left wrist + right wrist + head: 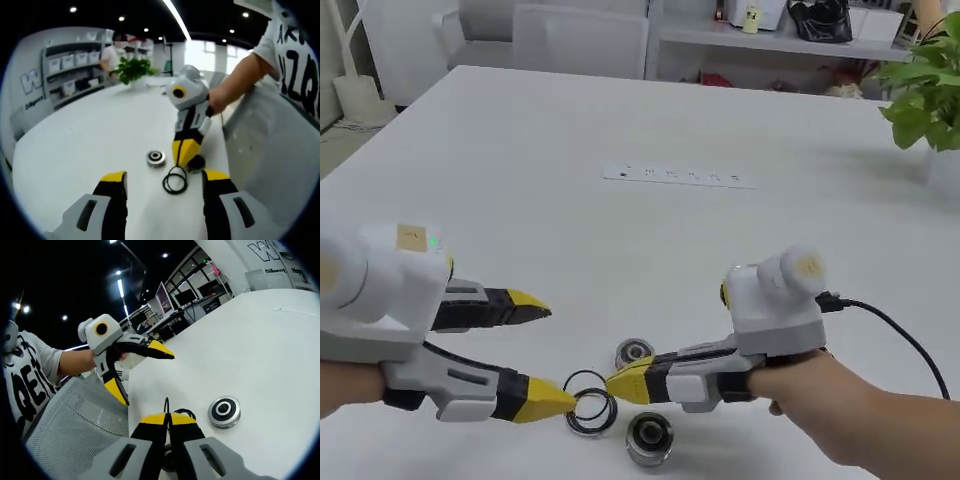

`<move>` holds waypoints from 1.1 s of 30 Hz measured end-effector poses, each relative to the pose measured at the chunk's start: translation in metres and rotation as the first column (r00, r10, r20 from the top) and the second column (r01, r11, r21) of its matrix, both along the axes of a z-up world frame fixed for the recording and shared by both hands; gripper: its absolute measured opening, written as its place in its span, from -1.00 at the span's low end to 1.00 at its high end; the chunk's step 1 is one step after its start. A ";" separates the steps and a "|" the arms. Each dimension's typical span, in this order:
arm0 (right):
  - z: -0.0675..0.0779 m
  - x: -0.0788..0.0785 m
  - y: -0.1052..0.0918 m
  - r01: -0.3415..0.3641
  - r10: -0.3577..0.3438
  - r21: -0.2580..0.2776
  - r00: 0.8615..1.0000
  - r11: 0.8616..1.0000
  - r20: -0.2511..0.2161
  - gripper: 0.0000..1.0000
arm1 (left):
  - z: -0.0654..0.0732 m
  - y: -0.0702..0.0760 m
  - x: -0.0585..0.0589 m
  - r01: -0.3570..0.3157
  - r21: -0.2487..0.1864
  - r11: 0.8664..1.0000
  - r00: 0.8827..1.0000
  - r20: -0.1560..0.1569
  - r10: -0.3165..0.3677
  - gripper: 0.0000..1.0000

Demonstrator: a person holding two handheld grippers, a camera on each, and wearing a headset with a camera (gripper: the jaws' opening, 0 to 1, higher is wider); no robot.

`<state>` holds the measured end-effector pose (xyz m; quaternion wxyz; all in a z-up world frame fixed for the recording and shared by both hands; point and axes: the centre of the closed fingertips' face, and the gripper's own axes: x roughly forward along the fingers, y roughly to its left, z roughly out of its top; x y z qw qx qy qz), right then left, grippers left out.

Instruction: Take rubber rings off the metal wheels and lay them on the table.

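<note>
We record the left gripper [558, 356] with its jaws wide apart, holding nothing. The right gripper [610, 384] has its jaws closed, pinching the edge of a rubber ring [584, 373]. A second ring [588, 433] overlaps it on the table [620, 240]. The far wheel [634, 352] lies just beyond the rings, and the near wheel [649, 438] lies beside them.

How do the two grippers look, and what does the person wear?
Both the left gripper and the right gripper have white bodies and black jaws with pointed yellow tips. A black cable leaves the right one. The person wears a white T-shirt with black letters.
</note>
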<state>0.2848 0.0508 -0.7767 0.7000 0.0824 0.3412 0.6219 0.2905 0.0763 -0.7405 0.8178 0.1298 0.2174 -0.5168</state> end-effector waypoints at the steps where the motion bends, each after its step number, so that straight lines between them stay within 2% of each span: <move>1: -0.001 0.000 0.000 0.000 0.000 -0.004 1.000 1.000 -0.001 -1.00 | -0.001 0.001 -0.001 -0.002 0.001 1.000 1.000 -0.002 0.002 0.22; 8: -0.012 0.001 -0.004 0.006 -0.006 -0.043 1.000 0.999 -0.002 -1.00 | -0.005 0.004 -0.004 -0.009 0.013 1.000 1.000 -0.008 0.009 0.22; 13: -0.013 0.005 -0.007 0.017 -0.015 -0.052 1.000 0.999 0.024 -1.00 | -0.008 0.007 -0.006 -0.019 0.020 1.000 1.000 -0.011 0.019 0.21; 17: -0.009 0.008 -0.008 0.031 -0.029 -0.050 0.998 0.998 0.049 -0.86 | -0.009 0.008 -0.008 -0.032 0.011 0.999 0.999 -0.019 0.032 0.22; 22: -0.001 0.010 -0.012 0.036 -0.033 -0.045 0.997 0.998 0.073 -0.78 | -0.009 0.011 -0.011 -0.041 0.016 0.999 0.999 -0.025 0.042 0.23; 28: 0.011 0.013 -0.019 0.053 -0.049 -0.033 0.992 0.998 0.112 -0.65 | -0.001 0.015 -0.013 -0.054 0.015 0.998 0.998 -0.016 0.054 0.25; 31: 0.026 0.016 -0.023 0.080 -0.080 0.002 0.989 0.997 0.126 -0.56 | 0.004 0.014 -0.015 -0.058 0.007 0.998 0.998 -0.012 0.058 0.26; 33: 0.035 0.018 -0.027 0.089 -0.090 0.011 0.983 0.996 0.157 -0.50 | 0.009 0.013 -0.015 -0.064 -0.003 0.998 0.998 -0.011 0.064 0.28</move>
